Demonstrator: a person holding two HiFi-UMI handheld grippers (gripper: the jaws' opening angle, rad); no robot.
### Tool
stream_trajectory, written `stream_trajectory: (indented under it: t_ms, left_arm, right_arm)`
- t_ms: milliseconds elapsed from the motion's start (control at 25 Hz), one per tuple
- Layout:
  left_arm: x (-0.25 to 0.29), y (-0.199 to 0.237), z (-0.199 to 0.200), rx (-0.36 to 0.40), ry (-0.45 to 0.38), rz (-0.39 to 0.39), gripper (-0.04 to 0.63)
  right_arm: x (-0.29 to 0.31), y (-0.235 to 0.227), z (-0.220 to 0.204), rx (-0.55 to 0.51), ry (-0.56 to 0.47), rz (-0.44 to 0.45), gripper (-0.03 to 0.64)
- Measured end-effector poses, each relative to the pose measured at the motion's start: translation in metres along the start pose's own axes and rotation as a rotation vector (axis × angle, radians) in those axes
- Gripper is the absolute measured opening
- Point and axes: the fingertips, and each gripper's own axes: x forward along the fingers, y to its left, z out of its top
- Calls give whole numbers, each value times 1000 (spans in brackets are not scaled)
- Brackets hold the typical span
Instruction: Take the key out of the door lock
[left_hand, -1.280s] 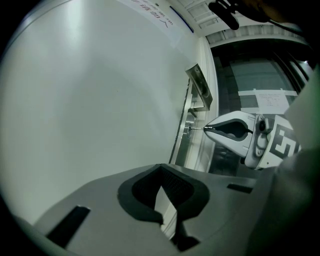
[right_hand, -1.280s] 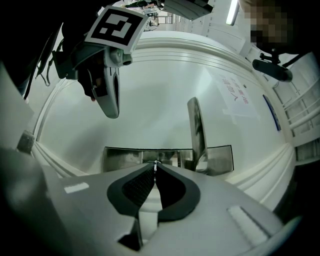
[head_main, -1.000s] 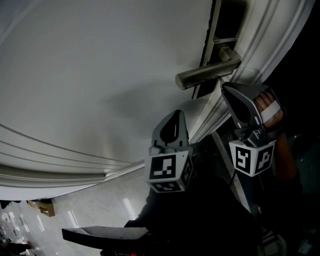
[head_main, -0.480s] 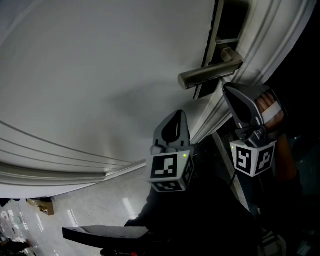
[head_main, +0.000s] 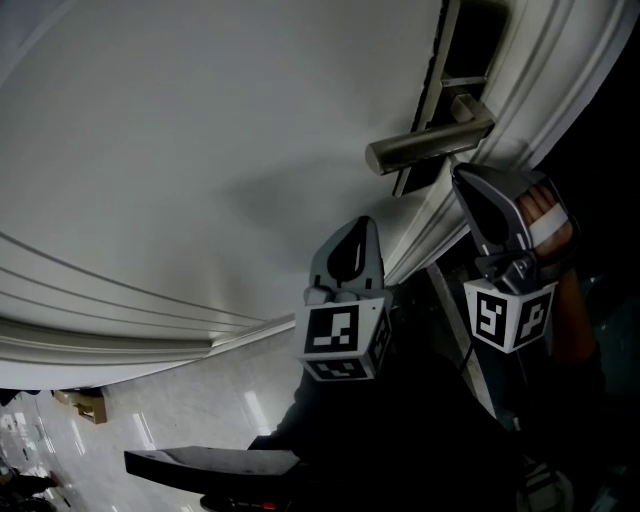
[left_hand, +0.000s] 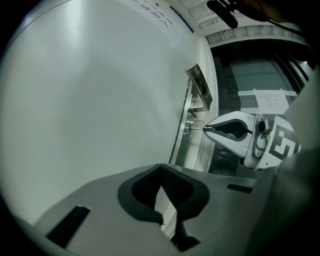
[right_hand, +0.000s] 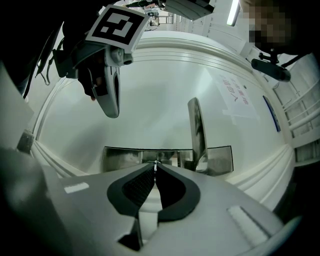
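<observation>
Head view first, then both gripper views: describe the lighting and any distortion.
Head view: door evenly lit, soft shadow beside the handle, lower right nearly black. Left gripper view: fisheye bows the door edge, corners vignetted. Right gripper view: mouldings curve strongly, a ceiling light glares at top.

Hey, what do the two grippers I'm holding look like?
Both the left gripper and right gripper have pale grey tapering jaws with black ribbed pads inset. Behind each sits a cube, left cube and right cube, with black-and-white square markers. A white band crosses the right hand.
</observation>
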Motion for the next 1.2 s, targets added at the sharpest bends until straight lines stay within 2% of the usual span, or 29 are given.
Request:
stream_trajectory:
  t_ms: [640, 840, 1000, 1200]
  left_arm:
    - [1, -5, -1, 15, 4, -18, -1]
    - [1, -8, -2, 17, 9, -26, -1]
    - [0, -12, -3, 19, 12, -30, 0]
    - [2, -22, -7, 22, 22, -59, 0]
  right_arm:
    - [-8, 0, -1, 8, 3, -2, 12]
    - [-16, 0, 0, 59, 9, -14, 12]
    - [-24, 5, -1, 195, 22, -11, 12]
    - [-34, 19, -4, 498, 41, -15, 12]
